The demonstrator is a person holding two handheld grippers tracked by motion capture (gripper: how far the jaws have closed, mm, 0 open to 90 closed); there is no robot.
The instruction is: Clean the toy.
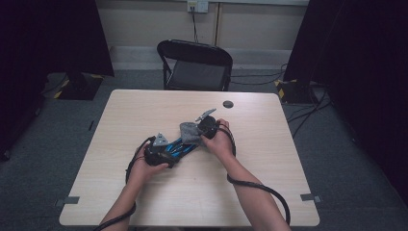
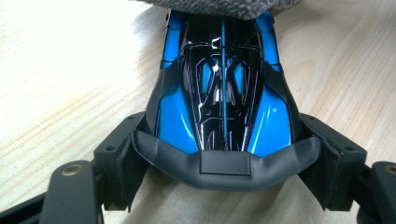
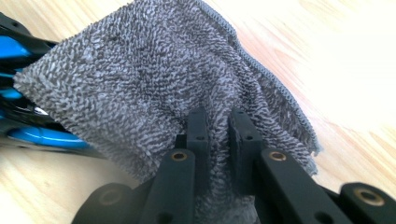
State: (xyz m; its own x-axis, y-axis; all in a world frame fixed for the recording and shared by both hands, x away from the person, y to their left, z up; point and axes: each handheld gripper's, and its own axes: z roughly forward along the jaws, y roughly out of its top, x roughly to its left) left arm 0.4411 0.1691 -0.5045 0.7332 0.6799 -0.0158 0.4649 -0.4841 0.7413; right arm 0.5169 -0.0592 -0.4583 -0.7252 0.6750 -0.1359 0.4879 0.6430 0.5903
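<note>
A glossy blue and black toy car point(image 1: 177, 147) lies on the wooden table point(image 1: 269, 192), nose toward the far right. My left gripper point(image 1: 156, 153) grips its rear end. In the left gripper view the jaws press on both sides of the car point(image 2: 219, 93) at its black rear wing, with the left gripper point(image 2: 226, 161) shut around it. A grey terry cloth point(image 1: 190, 132) is draped over the car's front. My right gripper point(image 1: 206, 127) is shut on a fold of this cloth point(image 3: 140, 79), its tips point(image 3: 218, 128) pinched close together. Part of the blue car point(image 3: 42, 135) shows under the cloth.
A small dark round object point(image 1: 228, 104) sits near the table's far edge. A black folding chair point(image 1: 195, 65) stands behind the table. Cables trail from both grippers along the person's forearms toward the near edge.
</note>
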